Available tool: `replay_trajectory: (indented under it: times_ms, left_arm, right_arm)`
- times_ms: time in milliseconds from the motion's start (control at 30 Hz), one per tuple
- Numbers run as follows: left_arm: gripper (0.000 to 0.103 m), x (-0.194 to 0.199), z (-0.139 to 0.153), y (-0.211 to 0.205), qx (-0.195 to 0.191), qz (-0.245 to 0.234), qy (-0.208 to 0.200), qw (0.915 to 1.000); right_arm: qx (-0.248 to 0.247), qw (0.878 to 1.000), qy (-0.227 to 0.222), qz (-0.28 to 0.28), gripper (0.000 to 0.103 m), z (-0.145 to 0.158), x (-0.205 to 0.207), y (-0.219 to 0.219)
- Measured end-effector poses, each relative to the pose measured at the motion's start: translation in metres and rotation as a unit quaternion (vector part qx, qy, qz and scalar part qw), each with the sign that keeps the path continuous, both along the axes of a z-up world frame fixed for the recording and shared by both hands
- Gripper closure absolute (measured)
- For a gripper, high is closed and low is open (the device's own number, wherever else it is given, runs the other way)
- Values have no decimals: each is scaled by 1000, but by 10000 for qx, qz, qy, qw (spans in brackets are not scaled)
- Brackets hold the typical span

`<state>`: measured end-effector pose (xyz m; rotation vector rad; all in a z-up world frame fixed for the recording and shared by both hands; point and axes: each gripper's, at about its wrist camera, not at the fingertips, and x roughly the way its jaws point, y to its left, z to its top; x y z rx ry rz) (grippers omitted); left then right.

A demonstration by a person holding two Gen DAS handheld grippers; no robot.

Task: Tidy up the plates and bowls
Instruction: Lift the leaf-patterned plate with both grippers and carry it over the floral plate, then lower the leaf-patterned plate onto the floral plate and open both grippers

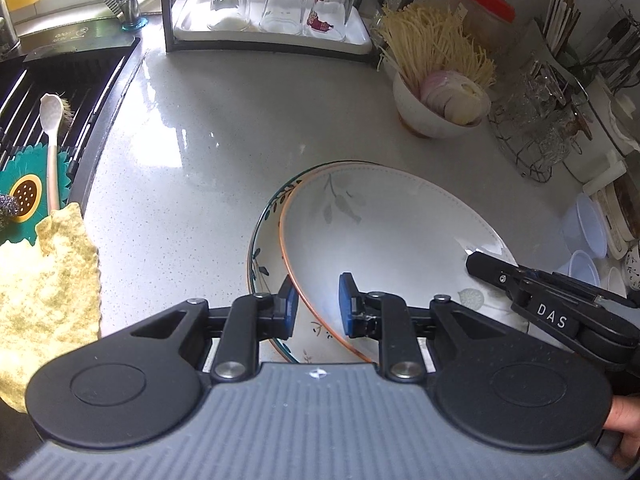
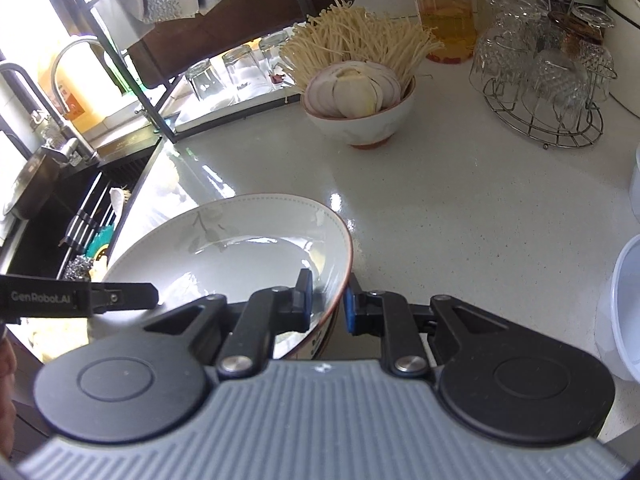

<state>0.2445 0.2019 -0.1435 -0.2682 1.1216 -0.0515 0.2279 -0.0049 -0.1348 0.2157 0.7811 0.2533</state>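
Observation:
A white plate with a brown rim and grey leaf print [image 1: 384,232] lies tilted on top of a plate with a green-leaf rim [image 1: 262,256] on the pale counter. My left gripper [image 1: 318,304] straddles the brown-rimmed plate's near-left rim, one pad either side, not fully closed. My right gripper [image 2: 328,300] straddles the same plate's [image 2: 240,248] right rim, with a small gap at the pads. The right gripper also shows at the right of the left wrist view [image 1: 520,280]. A white bowl of sliced onion and enoki mushrooms [image 2: 360,120] stands behind.
A black sink [image 1: 60,92] with a spoon and brush lies at left, a yellow cloth [image 1: 48,288] beside it. A rack of upturned glasses [image 1: 276,8] stands at the back. A wire basket of glass cups [image 2: 548,92], an orange-lidded jar [image 2: 444,12] and plastic tubs [image 2: 624,304] stand at right.

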Motion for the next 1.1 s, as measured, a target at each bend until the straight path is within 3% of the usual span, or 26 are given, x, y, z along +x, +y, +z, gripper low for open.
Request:
replay_trajectory:
  times_ms: [500, 533, 600, 700, 1100]
  left_arm:
    - [77, -3, -10, -2, 227, 1, 277, 9994]
    - [76, -1, -9, -1, 241, 42, 292, 9993]
    - [61, -1, -7, 3, 299, 118, 320, 9990]
    - [55, -2, 1, 4, 303, 43, 148, 9994]
    - [55, -6, 44, -24, 301, -96, -605, 9977]
  right_arm:
    - [57, 9999, 89, -86, 81, -13, 4, 5]
    - [70, 9998, 121, -102, 81, -14, 5, 5]
    - [17, 9999, 104, -91, 82, -14, 5, 6]
    - [2, 10000, 60, -78, 81, -12, 5, 7]
    - [218, 9983, -548, 22, 82, 26, -8, -4]
